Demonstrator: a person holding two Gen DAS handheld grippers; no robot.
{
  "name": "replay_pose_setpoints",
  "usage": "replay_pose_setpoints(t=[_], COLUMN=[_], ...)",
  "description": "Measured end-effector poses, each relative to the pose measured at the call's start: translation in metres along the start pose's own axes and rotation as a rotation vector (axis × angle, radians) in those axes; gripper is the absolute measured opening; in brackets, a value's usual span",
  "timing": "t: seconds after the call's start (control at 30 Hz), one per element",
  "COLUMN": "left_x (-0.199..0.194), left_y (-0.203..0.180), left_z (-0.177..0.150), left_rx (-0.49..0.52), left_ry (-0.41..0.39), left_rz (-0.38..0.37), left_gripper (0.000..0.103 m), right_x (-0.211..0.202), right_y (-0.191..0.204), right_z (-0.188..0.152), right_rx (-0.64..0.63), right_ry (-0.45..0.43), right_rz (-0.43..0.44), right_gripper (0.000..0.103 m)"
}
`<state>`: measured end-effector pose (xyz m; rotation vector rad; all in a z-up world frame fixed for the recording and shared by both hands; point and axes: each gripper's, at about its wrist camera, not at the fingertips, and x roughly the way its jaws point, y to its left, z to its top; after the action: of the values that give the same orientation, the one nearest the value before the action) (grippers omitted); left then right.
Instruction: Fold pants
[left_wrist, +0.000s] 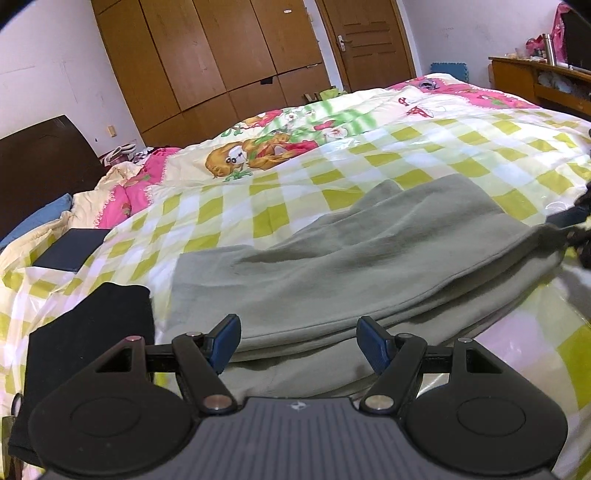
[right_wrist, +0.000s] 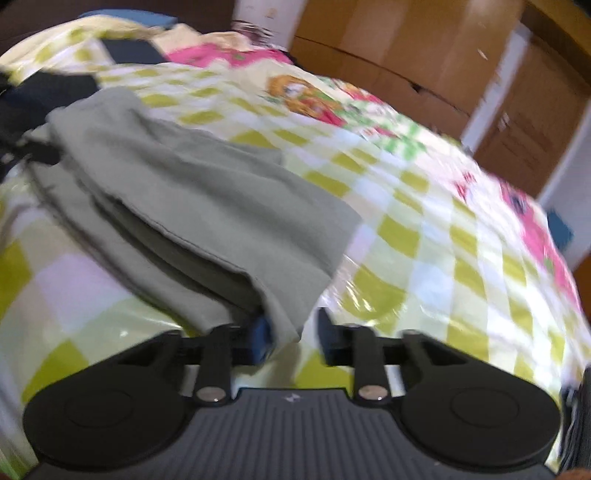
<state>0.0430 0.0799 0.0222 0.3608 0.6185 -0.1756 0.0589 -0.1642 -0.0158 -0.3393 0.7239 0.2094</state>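
Grey-green pants lie folded in layers on a checked green and white bedspread. My left gripper is open, its blue pads at the near edge of the pants, holding nothing. In the right wrist view the pants stretch away to the upper left. A corner of the top layer hangs between the fingers of my right gripper, whose jaws stand apart around it. The right gripper also shows at the far right of the left wrist view, by the pants' end.
A black garment lies left of the pants near the left gripper. A dark flat rectangle sits further left. A wooden wardrobe and door stand behind the bed. A desk with clutter is at the right.
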Motion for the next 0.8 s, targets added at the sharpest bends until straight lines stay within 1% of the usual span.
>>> replay_pose_setpoints(t=[0.07,0.17,0.3,0.37,0.4,0.43,0.47,0.5,0.53,0.6,0.63,0.67,0.73,0.77,0.8], left_x=[0.001,0.002,0.002,0.011,0.018,0.027,0.037,0.048,0.059,0.072,0.072,0.069,0.057,0.052,0.046], left_y=[0.002,0.003,0.01,0.011,0.01,0.01,0.012,0.015,0.019,0.025,0.026,0.026,0.02,0.016,0.013], left_z=[0.0,-0.002,0.001,0.004,0.006,0.008,0.009,0.009,0.008,0.001,-0.005,-0.01,-0.02,-0.023,-0.024], left_rx=[-0.004,0.009,-0.008,-0.003,0.009,0.017,0.011,-0.012,-0.045,-0.098,-0.132,-0.153,-0.146,-0.136,-0.121], left_ry=[0.003,-0.002,-0.039,-0.036,-0.04,-0.04,-0.033,-0.012,0.025,0.105,0.131,0.138,0.132,0.131,0.131], left_rz=[-0.002,0.005,0.005,-0.006,-0.003,0.003,0.007,0.016,0.03,0.008,-0.005,-0.015,-0.015,-0.011,-0.004], left_gripper=[0.082,0.082,0.083,0.083,0.083,0.083,0.083,0.083,0.083,0.083,0.083,0.083,0.083,0.083,0.083], right_x=[-0.001,0.001,0.006,0.01,0.012,0.013,0.014,0.014,0.016,0.022,0.026,0.03,0.035,0.034,0.032], right_y=[-0.013,-0.025,-0.028,-0.029,-0.032,-0.038,-0.047,-0.055,-0.066,-0.086,-0.093,-0.098,-0.099,-0.097,-0.093], right_z=[-0.002,-0.006,-0.008,-0.009,-0.009,-0.008,-0.008,-0.008,-0.01,-0.019,-0.023,-0.028,-0.03,-0.028,-0.024], right_rx=[0.076,0.156,0.176,0.175,0.2,0.243,0.318,0.397,0.497,0.697,0.768,0.821,0.835,0.802,0.735], right_ry=[0.014,0.036,0.063,0.082,0.092,0.099,0.101,0.101,0.105,0.115,0.12,0.122,0.13,0.134,0.139], right_rz=[0.009,0.026,0.022,0.039,0.044,0.06,0.084,0.108,0.14,0.203,0.225,0.242,0.236,0.222,0.207], right_gripper=[0.007,0.007,0.008,0.008,0.008,0.009,0.009,0.009,0.009,0.009,0.01,0.01,0.013,0.014,0.017])
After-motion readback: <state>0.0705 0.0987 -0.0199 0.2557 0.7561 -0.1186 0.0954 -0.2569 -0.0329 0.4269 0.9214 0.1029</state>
